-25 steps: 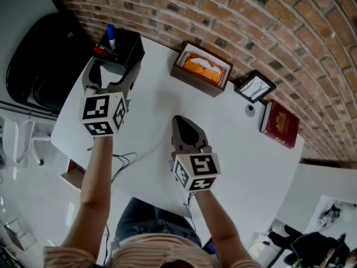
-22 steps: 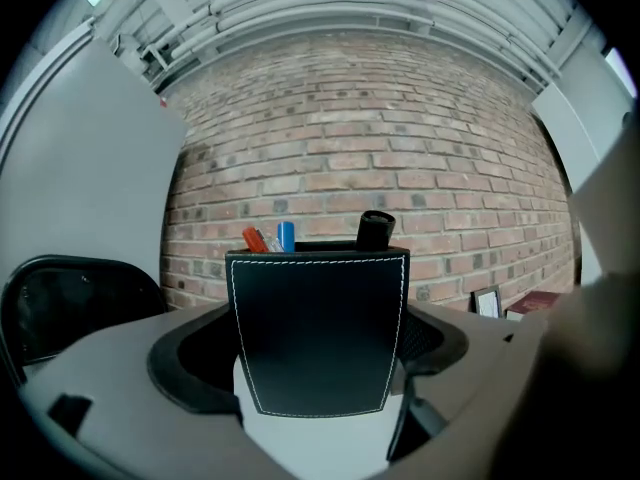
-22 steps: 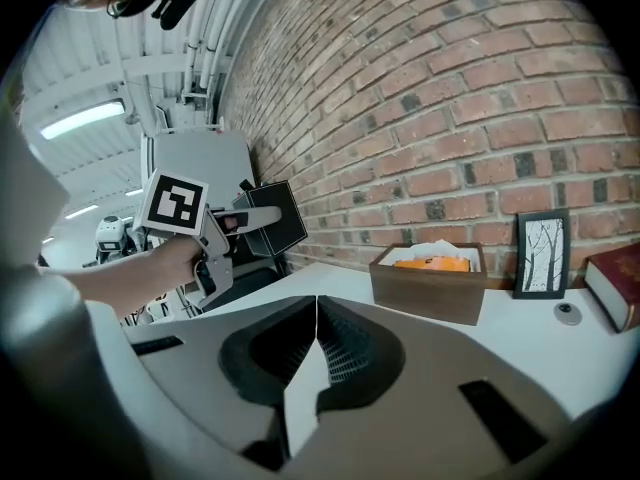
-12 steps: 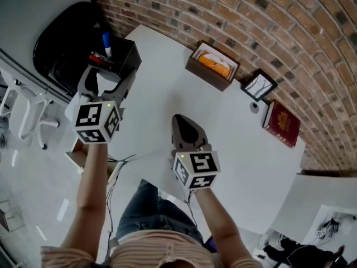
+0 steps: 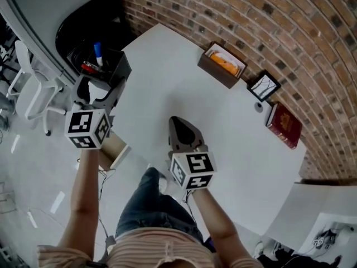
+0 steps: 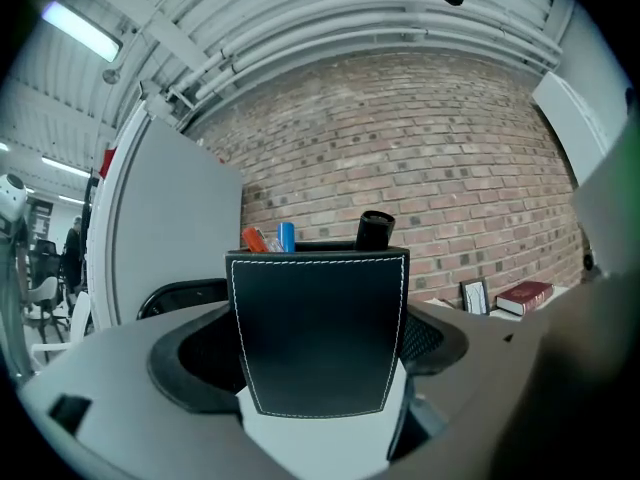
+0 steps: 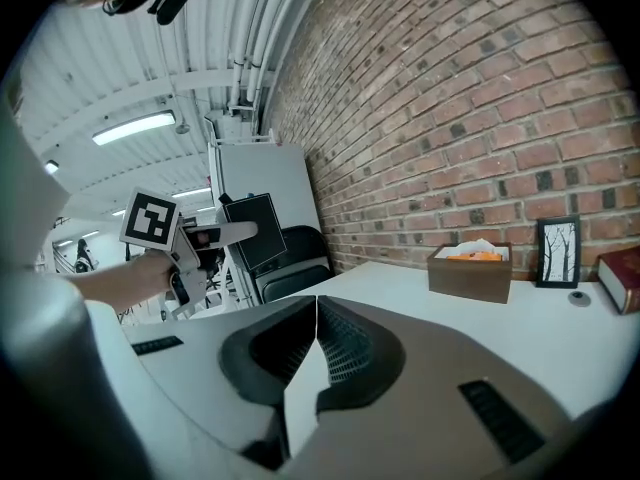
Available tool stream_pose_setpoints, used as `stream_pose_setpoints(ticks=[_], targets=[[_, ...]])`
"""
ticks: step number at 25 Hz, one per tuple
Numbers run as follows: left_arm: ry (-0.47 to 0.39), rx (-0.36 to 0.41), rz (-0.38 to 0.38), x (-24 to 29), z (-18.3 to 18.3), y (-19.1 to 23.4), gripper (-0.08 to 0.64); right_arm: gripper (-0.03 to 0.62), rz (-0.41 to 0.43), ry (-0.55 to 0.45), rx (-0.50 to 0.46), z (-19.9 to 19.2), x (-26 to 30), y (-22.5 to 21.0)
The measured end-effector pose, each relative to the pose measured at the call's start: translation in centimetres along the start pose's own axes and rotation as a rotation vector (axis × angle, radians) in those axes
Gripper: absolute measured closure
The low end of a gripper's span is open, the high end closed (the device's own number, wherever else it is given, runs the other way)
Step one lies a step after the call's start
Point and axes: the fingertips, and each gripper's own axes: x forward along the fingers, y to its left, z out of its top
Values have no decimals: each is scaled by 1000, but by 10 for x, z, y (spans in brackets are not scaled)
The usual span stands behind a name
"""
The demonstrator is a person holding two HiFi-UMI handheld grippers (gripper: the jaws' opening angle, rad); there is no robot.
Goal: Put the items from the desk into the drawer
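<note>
brick wall (image 5: 262, 15) | blk chair (image 5: 89, 21) by desk | wht chair (image 5: 27, 88) | ceiling pipes (image 6: 330, 28)

black stitched pen holder (image 5: 100, 66), upright with blue and red markers inside, held clamped in the left gripper (image 5: 100, 86) just off the white desk's (image 5: 167, 82) left edge; brown tissue box (image 5: 222, 66), picture frame (image 5: 264, 86) and red book (image 5: 286, 125) line the far side.

**Head view:** from above the person, steeply down onto the white tabletop (image 5: 167, 71), with the brick wall (image 5: 251, 10) far.

**Left gripper view:** rides the left hand-held gripper (image 5: 99, 85), looks level, very near the black pen holder (image 6: 318, 333).

**Right gripper view:** rides the right hand-held gripper (image 5: 179, 124), low over the tabletop, facing far and leftward along the wall.

All three views share the picture frame (image 7: 557, 251) and the red book (image 6: 525, 295).
</note>
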Motion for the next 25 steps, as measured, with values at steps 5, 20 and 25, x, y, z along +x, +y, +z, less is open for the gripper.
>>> stream_pose_setpoints(ticks=[5,20,25], targets=[[16,-27,46,-38,-13,15,114,574,48,27,7,-14,-8,21],[96,-89,229,-157,-75,83,114,574,256,112,-33,-48,9,121],[109,-114,281,-182,-100,101,114,574,308,148,-54,-62,20,155]])
